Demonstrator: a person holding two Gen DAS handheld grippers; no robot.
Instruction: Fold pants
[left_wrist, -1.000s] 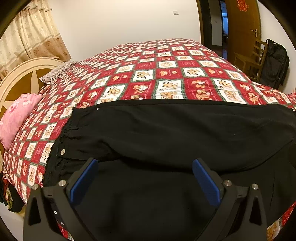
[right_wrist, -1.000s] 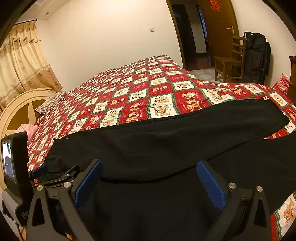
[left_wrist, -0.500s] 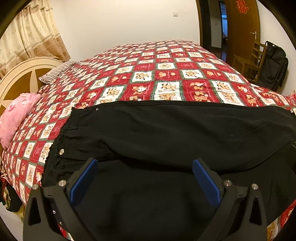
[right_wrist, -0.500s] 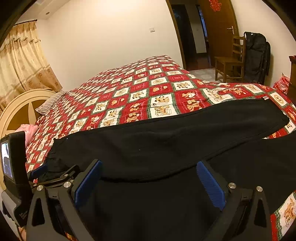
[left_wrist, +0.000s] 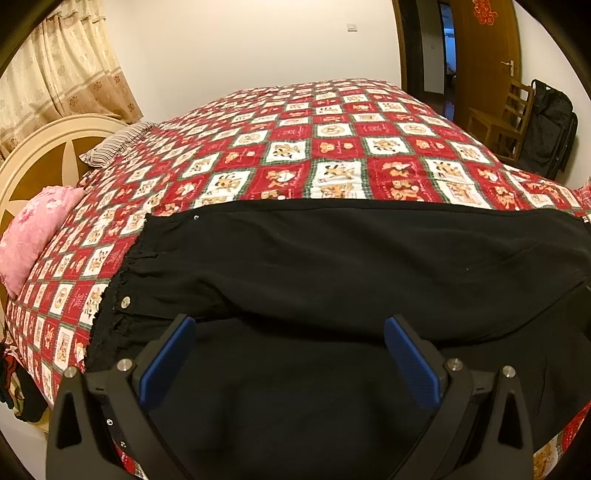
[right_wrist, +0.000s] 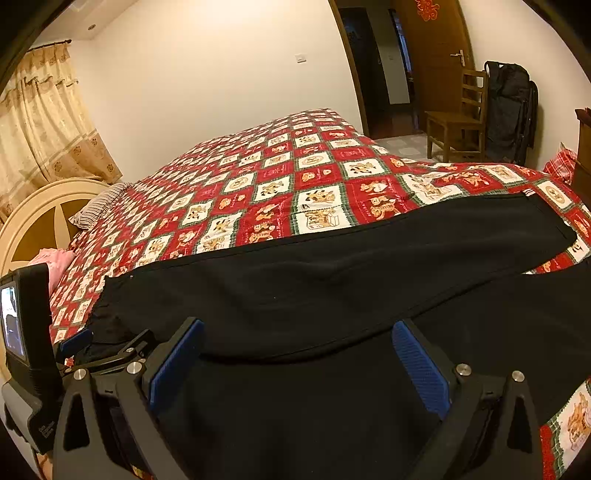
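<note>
The black pants (left_wrist: 332, 266) lay spread flat across the near side of the red patchwork bedspread (left_wrist: 332, 147). The left gripper (left_wrist: 288, 354) and right gripper (right_wrist: 295, 358) hovered above the fabric, jaws spread wide, gripping nothing.

low over pants (left_wrist: 332, 266), facing headboard-side wall

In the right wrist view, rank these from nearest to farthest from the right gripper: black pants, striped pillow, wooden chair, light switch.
1. The black pants, right under the right gripper and between its open fingers.
2. The striped pillow, far left by the headboard.
3. The wooden chair, off the bed's far right corner; too close to call against the pillow.
4. The light switch, on the back wall.
</note>
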